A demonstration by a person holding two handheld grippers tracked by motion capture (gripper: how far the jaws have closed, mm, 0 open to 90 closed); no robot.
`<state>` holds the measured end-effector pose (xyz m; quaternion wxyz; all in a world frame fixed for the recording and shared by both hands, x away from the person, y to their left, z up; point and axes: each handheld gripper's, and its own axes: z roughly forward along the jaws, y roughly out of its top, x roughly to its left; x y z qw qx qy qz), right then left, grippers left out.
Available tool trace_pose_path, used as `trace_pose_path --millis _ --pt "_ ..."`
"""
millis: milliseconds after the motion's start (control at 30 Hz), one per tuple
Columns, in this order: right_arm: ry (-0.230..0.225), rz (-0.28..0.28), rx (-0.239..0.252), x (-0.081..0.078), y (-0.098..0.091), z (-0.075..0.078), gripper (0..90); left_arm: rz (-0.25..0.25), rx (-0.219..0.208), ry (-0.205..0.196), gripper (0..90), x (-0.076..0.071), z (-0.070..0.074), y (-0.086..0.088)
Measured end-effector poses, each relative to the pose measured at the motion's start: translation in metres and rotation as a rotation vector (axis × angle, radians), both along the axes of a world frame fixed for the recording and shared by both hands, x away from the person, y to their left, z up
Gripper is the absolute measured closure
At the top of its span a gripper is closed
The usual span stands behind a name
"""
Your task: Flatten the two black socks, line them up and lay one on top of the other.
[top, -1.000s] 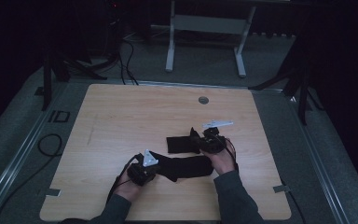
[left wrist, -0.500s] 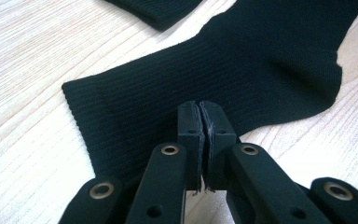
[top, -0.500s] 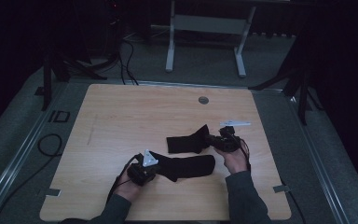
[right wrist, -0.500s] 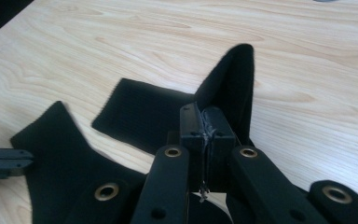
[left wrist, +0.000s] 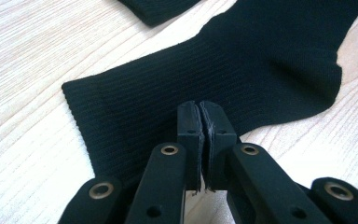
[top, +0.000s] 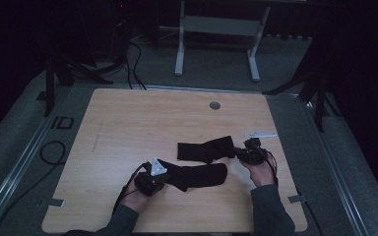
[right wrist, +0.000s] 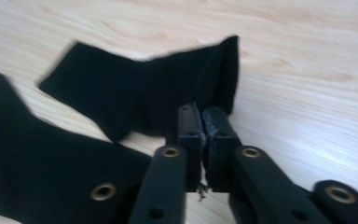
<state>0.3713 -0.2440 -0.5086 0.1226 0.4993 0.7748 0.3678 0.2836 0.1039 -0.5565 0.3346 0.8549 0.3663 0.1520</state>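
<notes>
Black socks are laid on the wooden table [top: 128,128] — the near sock [top: 197,175] is pinched by the closed left hand-held gripper [left wrist: 199,109], the far sock [top: 207,149] by the right hand-held gripper [right wrist: 200,114], its jaws having just eased slightly apart.

"ID" marking [top: 62,122] on grey floor strip left of table [top: 128,128]; no other readable text.

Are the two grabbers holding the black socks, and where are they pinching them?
The left gripper pinches the near sock at its long edge near the cuff. The right gripper has just eased a little; whether it grips the far sock cannot be told.
</notes>
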Motion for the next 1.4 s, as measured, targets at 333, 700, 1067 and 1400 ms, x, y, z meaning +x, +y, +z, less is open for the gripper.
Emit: trace_pose_path --millis 333,700,1067,1400 --pt "-0.103 0.063 -0.163 0.005 0.010 0.018 62.8 -0.016 -0.018 -0.010 82.4 -0.002 0.003 -0.001" --pt "-0.089 0.298 -0.229 0.020 0.066 0.000 61.0 0.012 -0.040 -0.029 79.6 -0.002 0.008 0.005" --pt "-0.009 0.385 -0.267 0.038 0.112 -0.024 54.5 0.085 -0.047 -0.035 79.7 0.002 0.012 0.020" --pt "0.037 0.341 -0.265 0.041 0.123 -0.034 71.4 0.127 -0.043 -0.029 80.0 0.005 0.013 0.028"
